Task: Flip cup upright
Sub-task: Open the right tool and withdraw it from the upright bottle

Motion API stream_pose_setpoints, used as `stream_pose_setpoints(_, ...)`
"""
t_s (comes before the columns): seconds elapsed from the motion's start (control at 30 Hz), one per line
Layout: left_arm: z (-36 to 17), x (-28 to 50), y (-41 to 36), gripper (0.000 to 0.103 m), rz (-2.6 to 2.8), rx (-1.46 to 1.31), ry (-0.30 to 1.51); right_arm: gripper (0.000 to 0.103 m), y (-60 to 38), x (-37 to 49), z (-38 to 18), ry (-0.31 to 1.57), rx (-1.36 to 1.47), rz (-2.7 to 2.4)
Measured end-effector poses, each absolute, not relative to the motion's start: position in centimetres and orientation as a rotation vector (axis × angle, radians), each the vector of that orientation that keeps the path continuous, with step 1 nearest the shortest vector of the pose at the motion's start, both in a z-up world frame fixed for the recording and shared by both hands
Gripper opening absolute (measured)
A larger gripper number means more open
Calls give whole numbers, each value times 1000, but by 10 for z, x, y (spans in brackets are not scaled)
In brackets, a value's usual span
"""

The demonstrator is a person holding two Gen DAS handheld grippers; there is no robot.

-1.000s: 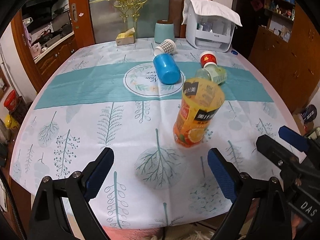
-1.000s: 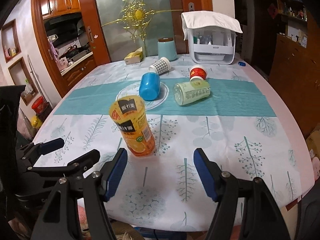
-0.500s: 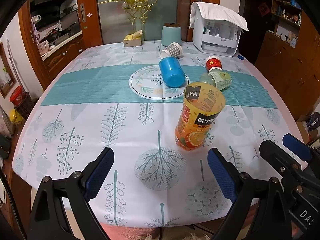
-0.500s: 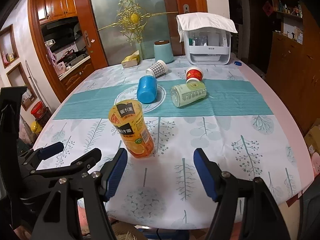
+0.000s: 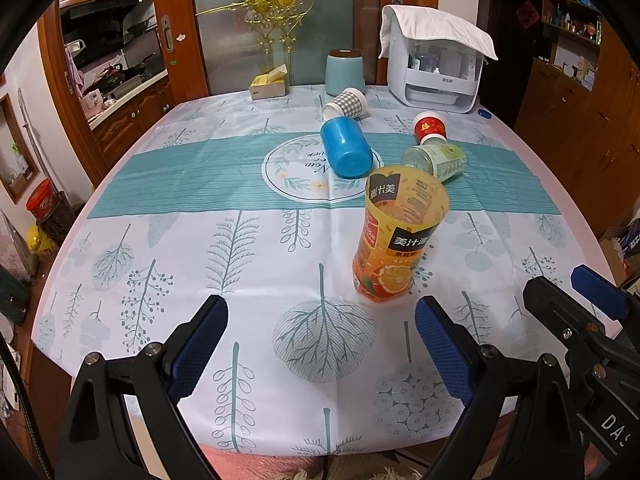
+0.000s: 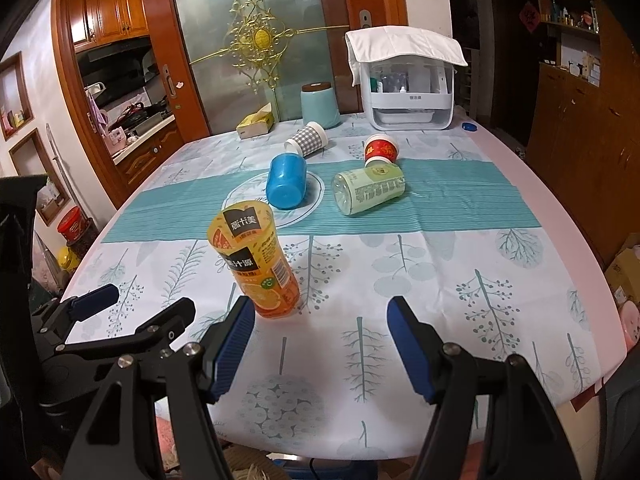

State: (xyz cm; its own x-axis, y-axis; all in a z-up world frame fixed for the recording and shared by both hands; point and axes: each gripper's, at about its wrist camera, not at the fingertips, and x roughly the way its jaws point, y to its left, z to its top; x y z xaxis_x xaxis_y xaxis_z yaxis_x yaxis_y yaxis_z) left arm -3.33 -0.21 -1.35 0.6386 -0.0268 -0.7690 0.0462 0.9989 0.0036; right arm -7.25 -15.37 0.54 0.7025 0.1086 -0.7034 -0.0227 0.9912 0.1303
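The orange cup (image 5: 400, 236) stands upright on the worktop (image 5: 160, 240), mouth up, on the white leaf-print part of the cloth just short of the teal band. It is a see-through yellow-orange plastic cup with a black label in Chinese characters and an orange-slice picture near its base; it looks empty.

Both grippers hang over the near edge, apart from the cup. The left gripper (image 5: 320, 344) has its jaws spread wide and holds nothing; the cup is ahead of it and to the right. The right gripper (image 6: 322, 340) is likewise wide open and empty, with the cup (image 6: 256, 264) just ahead of its left finger, not touching.

Farther back lie a blue cup (image 5: 346, 152) on its side on the round emblem, a pale green cup (image 5: 436, 160) on its side on the teal band, a checked cup (image 5: 346, 105) on its side, and a red cup (image 5: 429, 128) resting mouth down.

The left view shows the right gripper at its right edge, cut off by the frame; the right view shows the left gripper at its left edge, partly in shadow. In the left view the orange cup overlaps the green cup's near end; the right view shows the green cup (image 6: 370, 192) whole, with a clear bottom. The green cup's print is too small to read.
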Motion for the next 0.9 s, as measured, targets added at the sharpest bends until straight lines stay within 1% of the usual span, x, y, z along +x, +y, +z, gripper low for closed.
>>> stream_pose_setpoints(0.9, -16, -29, -1, 94, -39, 26, 888, 69, -157, -70, 6, 788, 101, 55)
